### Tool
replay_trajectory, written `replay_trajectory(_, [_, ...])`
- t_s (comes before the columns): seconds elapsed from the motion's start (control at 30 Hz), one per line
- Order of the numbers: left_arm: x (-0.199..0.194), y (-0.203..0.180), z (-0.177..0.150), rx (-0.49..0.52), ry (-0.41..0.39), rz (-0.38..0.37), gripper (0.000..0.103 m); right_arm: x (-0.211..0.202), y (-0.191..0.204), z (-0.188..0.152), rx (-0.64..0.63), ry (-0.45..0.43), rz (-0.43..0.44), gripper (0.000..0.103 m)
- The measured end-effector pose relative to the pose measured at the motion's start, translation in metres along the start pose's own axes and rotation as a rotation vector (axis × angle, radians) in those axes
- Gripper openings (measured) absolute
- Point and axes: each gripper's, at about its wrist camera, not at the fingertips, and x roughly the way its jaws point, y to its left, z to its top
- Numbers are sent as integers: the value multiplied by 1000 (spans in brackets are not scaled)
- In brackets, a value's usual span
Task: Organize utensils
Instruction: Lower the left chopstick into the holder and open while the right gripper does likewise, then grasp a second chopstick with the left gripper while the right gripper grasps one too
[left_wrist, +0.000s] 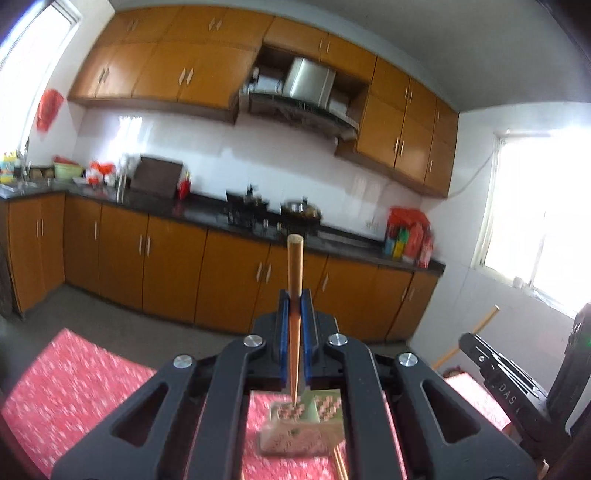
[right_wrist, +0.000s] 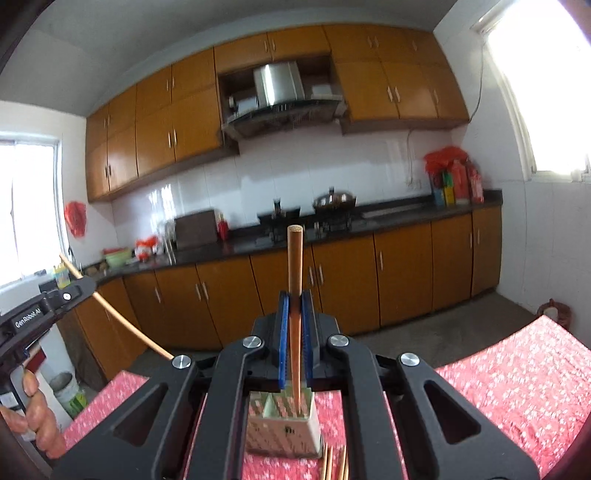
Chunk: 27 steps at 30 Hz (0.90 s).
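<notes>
Two grippers (left_wrist: 295, 295) (right_wrist: 295, 295) — two held chopsticks (left_wrist: 294, 266) (right_wrist: 295, 258), one holder (right_wrist: 282, 424)

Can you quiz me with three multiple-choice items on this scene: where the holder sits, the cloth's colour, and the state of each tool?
1. Where is the holder?
A. on the counter
B. on the tablecloth
C. on the floor

2. What colour is the tablecloth?
A. blue
B. green
C. red

3. How are the left tool and right tool?
A. each shut on a chopstick
B. both open
C. one empty

Answers:
1 B, patterned cloth shows around it.
2 C, red with pale flecks.
3 A, a chopstick sticks up between each tool's blue pads.
</notes>
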Motion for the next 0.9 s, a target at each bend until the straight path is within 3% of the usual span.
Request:
replay_trajectory(0.13, [21, 3, -24, 6, 65, 10, 7, 3, -3, -13, 6, 44, 7, 8])
replay_trajectory(0.2, [24, 5, -31, 2, 80, 9, 7, 1, -3, -13, 6, 50, 9, 14])
replay_trajectory(0.27, [23, 7, -33, 0, 77, 14, 13, -6, -4, -11, 10, 34, 4, 40])
replay_trajectory(0.3, [21, 8, -33, 2, 71, 15, 16, -11, -4, -11, 11, 24, 3, 43])
replay_trajectory(0.37, [13, 10, -32, 8, 52, 27, 30, -19, -6, -9, 14, 12, -3, 43])
replay_trajectory(0.57, [-28, 30, -31, -12, 15, 55, 38, -44, -35, -21, 88, 42, -62, 43])
replay_trajectory(0.7, [-43, 53, -58, 9, 81, 138, 42, -29, -60, -74, 108, 250, -110, 40])
replay_trajectory(0.73, [-44, 60, -65, 14, 103, 149, 42, -22, -63, -91, 109, 315, -104, 29])
replay_trajectory(0.77, [-42, 67, -81, 26, 150, 172, 42, -12, -66, -112, 113, 402, -99, 18])
replay_trajectory(0.9, [-27, 90, -145, 26, 354, 183, 36, 6, -64, -174, 130, 596, -56, 12])
